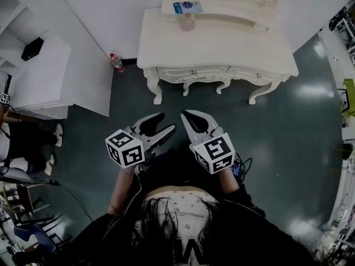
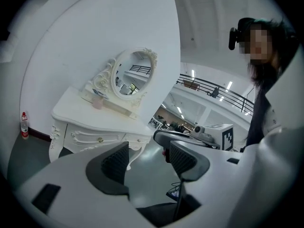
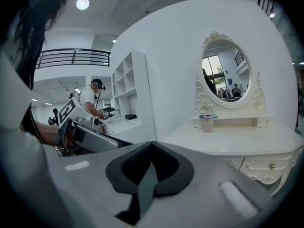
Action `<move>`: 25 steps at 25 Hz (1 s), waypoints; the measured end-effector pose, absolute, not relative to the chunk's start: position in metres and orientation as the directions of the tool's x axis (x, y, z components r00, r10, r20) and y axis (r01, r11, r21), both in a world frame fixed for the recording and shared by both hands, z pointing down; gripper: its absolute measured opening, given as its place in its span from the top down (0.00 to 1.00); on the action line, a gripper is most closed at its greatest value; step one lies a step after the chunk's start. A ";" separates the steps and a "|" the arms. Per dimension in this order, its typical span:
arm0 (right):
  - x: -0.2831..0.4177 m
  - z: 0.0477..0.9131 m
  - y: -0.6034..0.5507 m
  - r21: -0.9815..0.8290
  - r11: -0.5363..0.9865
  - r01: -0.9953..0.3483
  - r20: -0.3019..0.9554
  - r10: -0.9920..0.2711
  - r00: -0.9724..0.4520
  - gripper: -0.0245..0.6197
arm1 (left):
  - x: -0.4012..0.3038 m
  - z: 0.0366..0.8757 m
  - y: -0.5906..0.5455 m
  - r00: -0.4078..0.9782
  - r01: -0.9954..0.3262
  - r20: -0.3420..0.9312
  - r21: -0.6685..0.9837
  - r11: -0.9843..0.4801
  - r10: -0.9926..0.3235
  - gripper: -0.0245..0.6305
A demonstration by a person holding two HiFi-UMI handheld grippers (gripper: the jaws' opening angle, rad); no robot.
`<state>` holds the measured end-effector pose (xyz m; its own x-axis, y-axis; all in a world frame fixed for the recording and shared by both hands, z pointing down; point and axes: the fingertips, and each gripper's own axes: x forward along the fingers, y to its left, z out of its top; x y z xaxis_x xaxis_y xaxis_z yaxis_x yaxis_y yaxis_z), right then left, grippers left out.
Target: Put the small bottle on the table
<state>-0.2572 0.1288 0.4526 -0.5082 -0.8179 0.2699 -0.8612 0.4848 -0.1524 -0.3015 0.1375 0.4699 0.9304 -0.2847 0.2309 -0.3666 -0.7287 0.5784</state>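
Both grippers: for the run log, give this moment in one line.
left gripper: open, empty | right gripper: shut, empty | pink bottle: on dressing table | floor bottle: by wall

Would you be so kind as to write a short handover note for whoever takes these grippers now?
Left gripper: jaws apart, empty.
Right gripper: jaws together, empty.
Both held before the body, short of the dressing table.
Red-labelled small bottle stands on the floor by the wall, left of the table; a pink bottle sits below the mirror.
Done: nothing picked up yet.
Left: probably fetch the red-labelled bottle, set it on the tabletop.
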 end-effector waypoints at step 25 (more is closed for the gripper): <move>-0.264 0.455 0.139 -0.155 0.454 -0.878 0.298 -0.825 -0.479 0.95 | -0.306 0.459 0.152 0.941 -0.337 0.217 0.548 -0.766 -0.259 0.56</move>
<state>-0.2639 0.1395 0.4551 -0.4794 -0.8254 0.2982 -0.8776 0.4536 -0.1551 -0.3062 0.1525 0.4594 0.9411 -0.2594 0.2169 -0.3372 -0.7658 0.5475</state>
